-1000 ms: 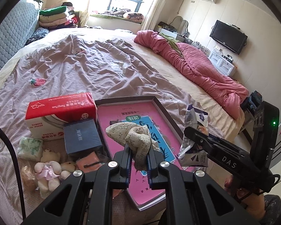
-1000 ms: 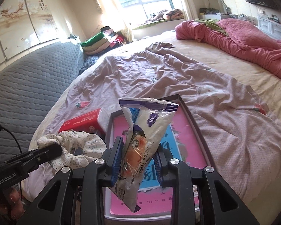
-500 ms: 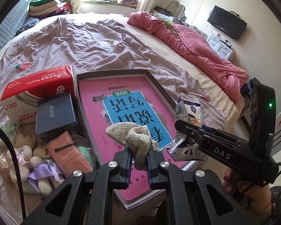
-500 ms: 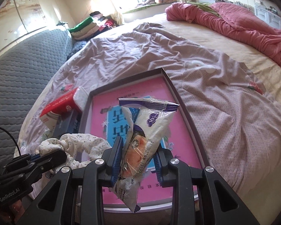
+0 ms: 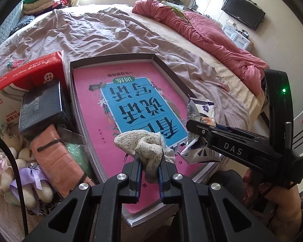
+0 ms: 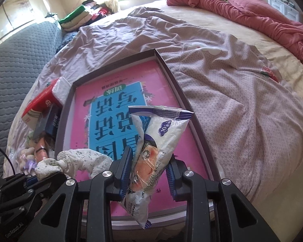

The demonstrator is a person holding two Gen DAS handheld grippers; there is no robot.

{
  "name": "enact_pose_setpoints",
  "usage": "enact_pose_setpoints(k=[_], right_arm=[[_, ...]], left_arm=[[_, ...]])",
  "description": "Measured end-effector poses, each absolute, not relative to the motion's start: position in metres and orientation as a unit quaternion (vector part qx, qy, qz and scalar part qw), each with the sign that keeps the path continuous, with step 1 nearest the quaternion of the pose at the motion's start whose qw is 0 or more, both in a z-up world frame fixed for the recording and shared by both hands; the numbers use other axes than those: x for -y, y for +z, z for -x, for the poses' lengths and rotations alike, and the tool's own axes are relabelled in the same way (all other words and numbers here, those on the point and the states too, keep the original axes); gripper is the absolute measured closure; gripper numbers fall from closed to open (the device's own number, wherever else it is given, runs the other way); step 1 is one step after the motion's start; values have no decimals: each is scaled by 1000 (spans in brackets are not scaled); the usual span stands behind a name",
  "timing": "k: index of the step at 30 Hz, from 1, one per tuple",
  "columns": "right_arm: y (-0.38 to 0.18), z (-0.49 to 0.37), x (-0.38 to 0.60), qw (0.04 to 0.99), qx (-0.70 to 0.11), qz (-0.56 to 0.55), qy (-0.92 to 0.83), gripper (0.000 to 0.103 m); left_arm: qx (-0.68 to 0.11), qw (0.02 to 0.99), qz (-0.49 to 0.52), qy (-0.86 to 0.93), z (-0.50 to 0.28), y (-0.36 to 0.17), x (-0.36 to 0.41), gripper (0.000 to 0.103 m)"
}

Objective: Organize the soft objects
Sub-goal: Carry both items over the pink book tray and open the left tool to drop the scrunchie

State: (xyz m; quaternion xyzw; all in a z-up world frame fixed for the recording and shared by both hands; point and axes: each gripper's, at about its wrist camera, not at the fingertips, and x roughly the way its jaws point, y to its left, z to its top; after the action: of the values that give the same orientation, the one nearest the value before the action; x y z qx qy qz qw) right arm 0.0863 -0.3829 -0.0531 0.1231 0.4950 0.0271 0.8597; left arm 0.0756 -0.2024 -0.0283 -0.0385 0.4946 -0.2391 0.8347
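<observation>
Left gripper (image 5: 149, 166) jaws pinch the cloth (image 5: 145, 147), right gripper (image 6: 148, 173) jaws clamp the packet (image 6: 157, 141), both poised over the tray (image 6: 171, 74) for dropping in.

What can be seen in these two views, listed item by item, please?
floral cloth: 1, cream, in left claw
snack packet: 1, white and blue, in right claw
tray: 1, dark rim, on bed, holding pink book
tissue box: 1, red, left of tray
dark box: 1, navy, beside tray
orange pouch: 1, below dark box
plush toys: several, cream, far left
quilt: 1, pink, far side
hand: 1, holding right claw
</observation>
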Motion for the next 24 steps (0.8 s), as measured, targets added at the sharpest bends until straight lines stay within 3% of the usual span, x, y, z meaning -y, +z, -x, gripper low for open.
enact_pose_setpoints(k=[17,24], right_arm=[[-63,-90,390,850,-512,-126,-1,65],[-54,-86,392,862,-492,-123,-9,62]], left_arm=[[-514,825,30,-233,-76,-39,205,89],[-514,825,27,-231,-73,-38,204,78]])
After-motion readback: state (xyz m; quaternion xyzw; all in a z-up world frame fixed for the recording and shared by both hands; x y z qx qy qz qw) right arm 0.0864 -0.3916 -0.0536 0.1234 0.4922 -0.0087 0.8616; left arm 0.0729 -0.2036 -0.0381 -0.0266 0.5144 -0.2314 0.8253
